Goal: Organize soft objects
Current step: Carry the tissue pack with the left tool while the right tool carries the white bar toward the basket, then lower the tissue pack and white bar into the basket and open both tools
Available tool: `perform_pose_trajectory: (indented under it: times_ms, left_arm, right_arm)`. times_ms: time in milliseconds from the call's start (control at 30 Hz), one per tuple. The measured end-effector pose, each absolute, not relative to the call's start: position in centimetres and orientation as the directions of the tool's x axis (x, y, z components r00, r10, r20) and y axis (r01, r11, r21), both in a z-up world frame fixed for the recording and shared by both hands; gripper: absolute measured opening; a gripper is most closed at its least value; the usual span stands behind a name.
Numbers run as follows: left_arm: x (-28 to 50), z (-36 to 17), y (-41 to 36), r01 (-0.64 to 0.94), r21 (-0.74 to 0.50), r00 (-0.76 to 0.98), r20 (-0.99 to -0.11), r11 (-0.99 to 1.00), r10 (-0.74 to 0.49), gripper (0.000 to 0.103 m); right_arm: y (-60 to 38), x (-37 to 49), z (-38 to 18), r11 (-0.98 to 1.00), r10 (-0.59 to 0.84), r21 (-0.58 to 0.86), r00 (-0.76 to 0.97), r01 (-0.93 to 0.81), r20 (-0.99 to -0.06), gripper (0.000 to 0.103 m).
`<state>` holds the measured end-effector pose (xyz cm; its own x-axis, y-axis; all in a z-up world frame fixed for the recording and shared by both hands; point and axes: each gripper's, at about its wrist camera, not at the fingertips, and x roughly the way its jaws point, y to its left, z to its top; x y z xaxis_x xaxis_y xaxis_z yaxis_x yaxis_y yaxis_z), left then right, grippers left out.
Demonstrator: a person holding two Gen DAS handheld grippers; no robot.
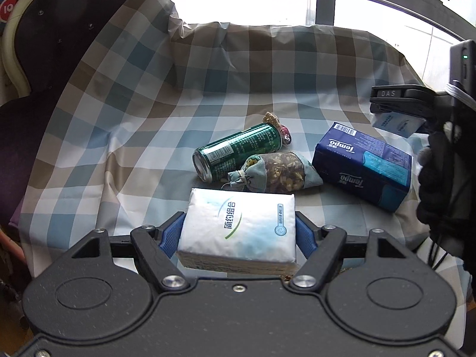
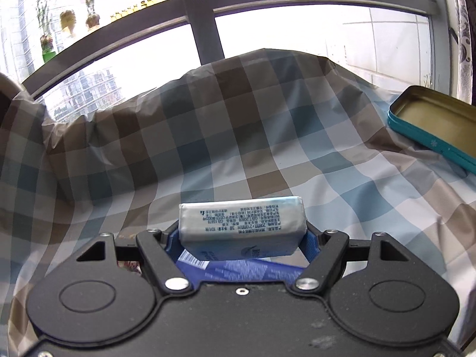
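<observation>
My left gripper (image 1: 239, 232) is shut on a white tissue pack (image 1: 238, 226), held above the checked cloth (image 1: 134, 136). Beyond it lie a green can (image 1: 238, 151) on its side, a cloth sachet (image 1: 276, 174) of dried bits, a second small sachet (image 1: 281, 128) behind the can, and a dark blue Tempo tissue pack (image 1: 363, 163). My right gripper (image 2: 242, 235) is shut on another small white tissue pack (image 2: 242, 226). It also shows in the left wrist view (image 1: 389, 110) at the right, above the Tempo pack, which shows under the right fingers (image 2: 238, 269).
An open teal tin (image 2: 434, 122) sits on the cloth at the right. A dark padded chair back (image 1: 50, 35) stands at the left. The cloth rises into a ridge at the back below a window frame (image 2: 205, 17).
</observation>
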<state>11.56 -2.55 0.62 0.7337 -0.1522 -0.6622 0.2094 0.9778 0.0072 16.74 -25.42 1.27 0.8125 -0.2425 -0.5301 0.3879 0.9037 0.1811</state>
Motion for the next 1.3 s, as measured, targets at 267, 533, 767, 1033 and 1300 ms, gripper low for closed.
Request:
perform_pose_trajectory:
  times_ms: [267, 533, 767, 1033, 1300]
  left_arm:
    - [8.1, -0.1, -1.5, 0.218, -0.008, 0.715, -0.679, 0.976, -0.165, 0.071]
    - [5.5, -0.9, -1.5, 0.223, -0.025, 0.69, -0.702, 0.974, -0.176, 0.071]
    - [5.4, -1.7, -1.4, 0.21, -0.043, 0.658, -0.733, 0.977, -0.174, 0.071]
    - [6.8, -2.4, -1.1, 0.186, -0.06, 0.625, -0.762, 0.981, -0.166, 0.071]
    - [7.3, -2.7, -0.7, 0.175, -0.085, 0.617, -0.767, 0.981, -0.176, 0.079]
  right_arm:
    - [-21.4, 5.6, 2.4, 0.941, -0.17, 0.152, 0.811, 0.302, -0.56, 0.074]
    - [-18.0, -3.4, 1.7, 0.968, -0.071, 0.149, 0.792, 0.201, -0.606, 0.074]
    - [-16.0, -7.2, -0.1, 0.991, -0.007, 0.092, 0.741, 0.093, -0.672, 0.074]
    - [-14.3, -8.1, -1.6, 0.997, 0.053, 0.08, 0.689, 0.008, -0.723, 0.074]
    - [-14.0, -7.4, -1.8, 0.996, 0.065, 0.089, 0.675, 0.001, -0.735, 0.075]
